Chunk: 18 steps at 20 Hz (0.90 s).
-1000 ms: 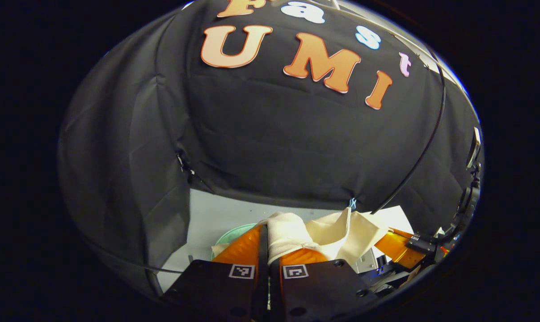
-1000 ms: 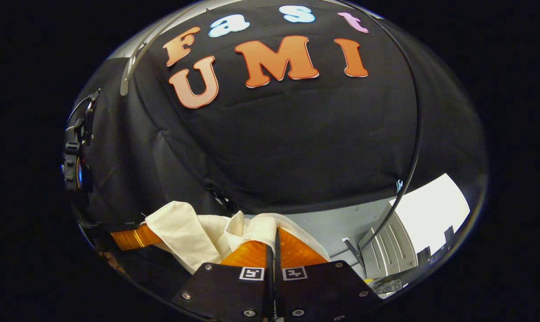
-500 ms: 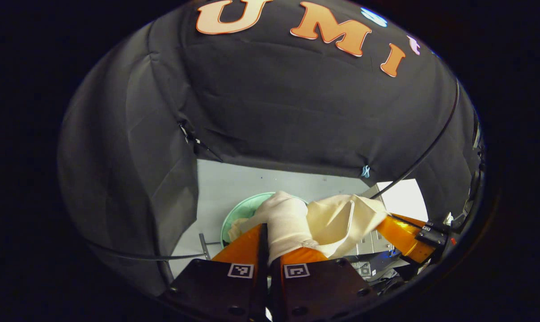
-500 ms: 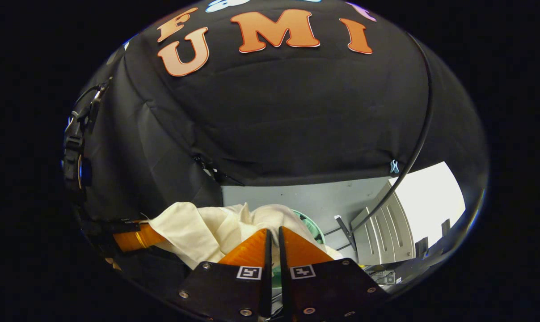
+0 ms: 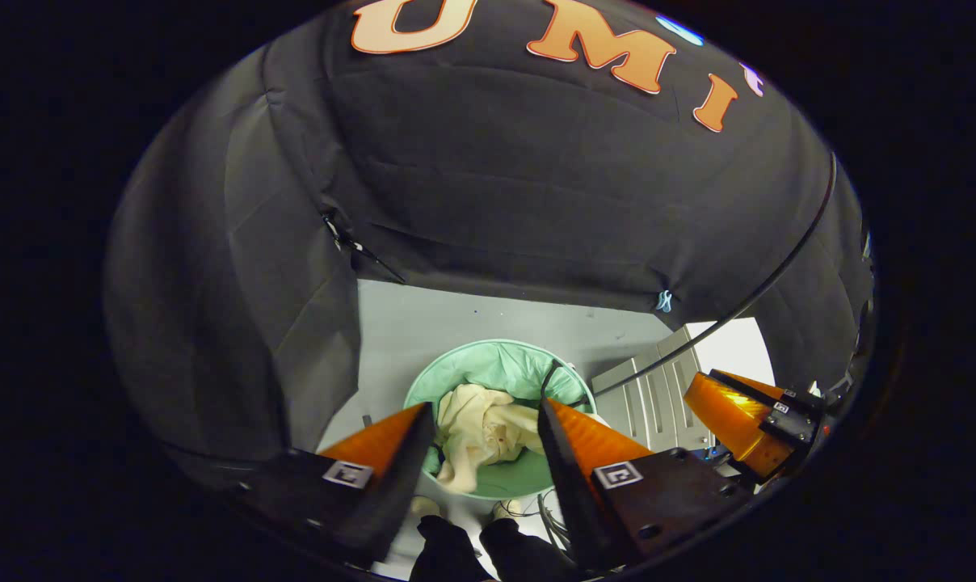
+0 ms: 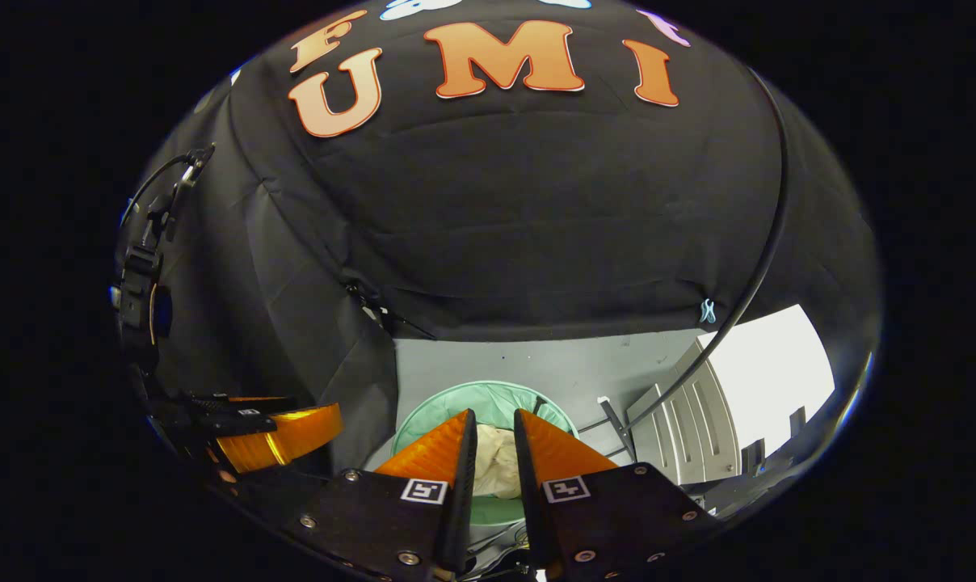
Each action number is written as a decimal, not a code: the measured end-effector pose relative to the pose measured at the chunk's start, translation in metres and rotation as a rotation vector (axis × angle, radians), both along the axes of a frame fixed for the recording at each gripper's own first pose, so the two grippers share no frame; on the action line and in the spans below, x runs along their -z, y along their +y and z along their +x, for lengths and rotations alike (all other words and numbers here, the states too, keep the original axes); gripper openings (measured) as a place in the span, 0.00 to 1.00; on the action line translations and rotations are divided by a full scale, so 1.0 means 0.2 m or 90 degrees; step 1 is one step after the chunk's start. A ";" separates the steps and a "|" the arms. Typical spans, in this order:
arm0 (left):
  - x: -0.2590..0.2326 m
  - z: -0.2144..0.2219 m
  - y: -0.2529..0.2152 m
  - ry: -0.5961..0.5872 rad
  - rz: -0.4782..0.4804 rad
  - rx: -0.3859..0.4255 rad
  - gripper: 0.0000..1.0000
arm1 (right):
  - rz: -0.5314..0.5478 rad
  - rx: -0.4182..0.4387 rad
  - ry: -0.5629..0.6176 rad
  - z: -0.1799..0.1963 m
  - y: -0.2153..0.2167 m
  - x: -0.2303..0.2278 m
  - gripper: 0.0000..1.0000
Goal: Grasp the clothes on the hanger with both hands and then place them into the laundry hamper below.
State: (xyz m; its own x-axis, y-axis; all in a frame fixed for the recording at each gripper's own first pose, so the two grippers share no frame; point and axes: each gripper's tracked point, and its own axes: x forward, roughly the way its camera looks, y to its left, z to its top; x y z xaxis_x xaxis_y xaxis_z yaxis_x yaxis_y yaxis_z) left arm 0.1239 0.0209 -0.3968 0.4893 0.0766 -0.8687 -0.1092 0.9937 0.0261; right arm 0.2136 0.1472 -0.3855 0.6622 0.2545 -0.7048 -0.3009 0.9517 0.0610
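Observation:
A cream garment (image 5: pixel 481 432) lies crumpled inside the round green laundry hamper (image 5: pixel 496 361) on the floor below. My left gripper (image 5: pixel 484 406) hangs above it with its fingers spread wide and nothing between them. In the right gripper view, my right gripper (image 6: pixel 494 415) is also above the hamper (image 6: pixel 472 399). Its fingers are parted by a narrow gap, and the garment (image 6: pixel 496 469) shows far below through it. Each gripper shows off to the side in the other's view: the right gripper (image 5: pixel 730 412) and the left gripper (image 6: pixel 282 435).
The hamper stands on a grey floor (image 5: pixel 423 323) against the black cloth wall. A ribbed white panel (image 5: pixel 649 388) stands just right of it. A black cable (image 6: pixel 746 283) arcs down on the right. A person's legs and shoes (image 5: pixel 464 546) are at the hamper's near side.
Both grippers let go of the cream garment, which dropped into the green hamper. The left fingers opened wide and the right ones parted slightly. Both views tilted further down.

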 end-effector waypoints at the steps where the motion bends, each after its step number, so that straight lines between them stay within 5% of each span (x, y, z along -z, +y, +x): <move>1: -0.01 0.00 0.00 0.000 0.000 -0.002 0.91 | 0.000 0.000 -0.003 0.00 0.00 -0.01 0.30; 5: 0.00 -0.04 0.01 0.008 -0.003 -0.010 0.91 | -0.005 0.013 -0.009 -0.01 -0.05 -0.02 0.35; 9: -0.03 -0.10 0.03 0.007 0.010 -0.008 0.94 | -0.012 0.008 -0.022 -0.02 -0.08 -0.05 0.66; 10: -0.04 -0.12 0.03 0.010 0.008 -0.013 1.00 | -0.014 0.006 -0.025 -0.04 -0.09 -0.06 0.69; 11: -0.05 -0.13 0.03 0.008 0.007 -0.015 0.94 | -0.015 0.003 -0.028 -0.06 -0.10 -0.07 0.77; 15: -0.08 -0.21 0.06 -0.001 0.036 -0.006 1.00 | -0.038 0.006 -0.050 -0.12 -0.18 -0.10 0.92; 18: -0.13 -0.29 0.07 -0.010 0.042 -0.012 0.96 | -0.034 0.007 -0.064 -0.19 -0.21 -0.17 0.94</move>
State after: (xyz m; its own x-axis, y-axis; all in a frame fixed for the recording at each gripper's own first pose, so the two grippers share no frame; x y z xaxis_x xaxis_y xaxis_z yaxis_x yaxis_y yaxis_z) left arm 0.0668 0.0350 -0.3712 0.5001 0.1424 -0.8542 -0.1293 0.9876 0.0889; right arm 0.1757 0.1057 -0.3521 0.7333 0.2101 -0.6467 -0.2918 0.9563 -0.0203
